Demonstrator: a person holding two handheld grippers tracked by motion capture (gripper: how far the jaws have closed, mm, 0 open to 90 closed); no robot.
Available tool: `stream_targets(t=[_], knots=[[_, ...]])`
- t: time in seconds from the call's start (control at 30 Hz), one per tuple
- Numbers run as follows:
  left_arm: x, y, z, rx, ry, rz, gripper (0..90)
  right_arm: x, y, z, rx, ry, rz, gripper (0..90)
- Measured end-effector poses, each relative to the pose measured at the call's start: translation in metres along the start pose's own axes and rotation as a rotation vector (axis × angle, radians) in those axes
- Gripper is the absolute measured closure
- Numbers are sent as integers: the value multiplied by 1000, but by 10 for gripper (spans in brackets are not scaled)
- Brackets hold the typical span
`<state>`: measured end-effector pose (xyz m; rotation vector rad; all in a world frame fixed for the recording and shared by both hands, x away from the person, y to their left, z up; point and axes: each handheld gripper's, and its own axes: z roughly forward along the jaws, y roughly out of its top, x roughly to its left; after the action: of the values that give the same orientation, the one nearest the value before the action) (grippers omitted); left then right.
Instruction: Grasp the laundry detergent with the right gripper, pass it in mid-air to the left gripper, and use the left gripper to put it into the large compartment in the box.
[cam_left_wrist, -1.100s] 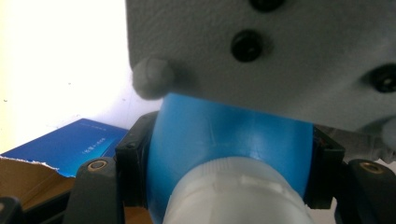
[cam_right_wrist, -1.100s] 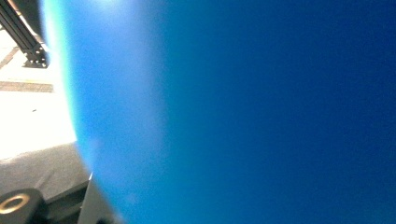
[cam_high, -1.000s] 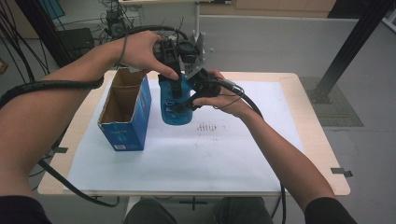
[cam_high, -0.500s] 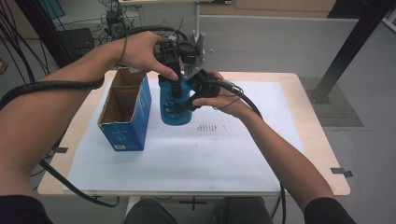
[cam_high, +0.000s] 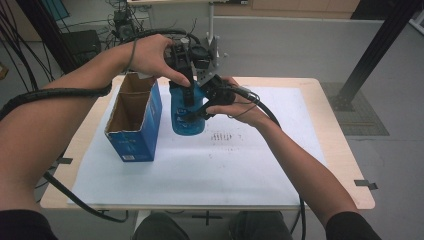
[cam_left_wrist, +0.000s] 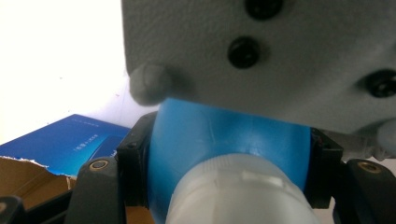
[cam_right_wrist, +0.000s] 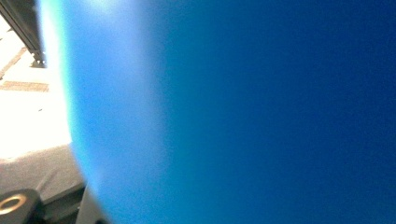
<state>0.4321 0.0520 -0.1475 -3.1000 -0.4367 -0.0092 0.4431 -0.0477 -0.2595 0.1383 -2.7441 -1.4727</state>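
High view: both grippers (cam_high: 192, 100) (cam_high: 200, 112) clamp the blue bottle (cam_high: 186, 117) beside the open, seemingly empty box (cam_high: 132, 122).

A smooth, glossy blue plastic bottle (cam_high: 186, 116) with a ribbed white cap (cam_left_wrist: 238, 191), a torn cardboard box (cam_high: 134, 120), white paper (cam_high: 240, 165) on the pale wood counter (cam_high: 340, 150).
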Motion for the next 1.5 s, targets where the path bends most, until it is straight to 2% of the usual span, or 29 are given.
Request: stream_targets(t=[0.6, 1.5], knots=[[1, -4, -1, -9, -17, -15, 361, 1, 0, 0, -8, -2, -3, 419], [2, -4, -2, -9, -20, -21, 362, 1, 0, 0, -20, 3, -2, 414]])
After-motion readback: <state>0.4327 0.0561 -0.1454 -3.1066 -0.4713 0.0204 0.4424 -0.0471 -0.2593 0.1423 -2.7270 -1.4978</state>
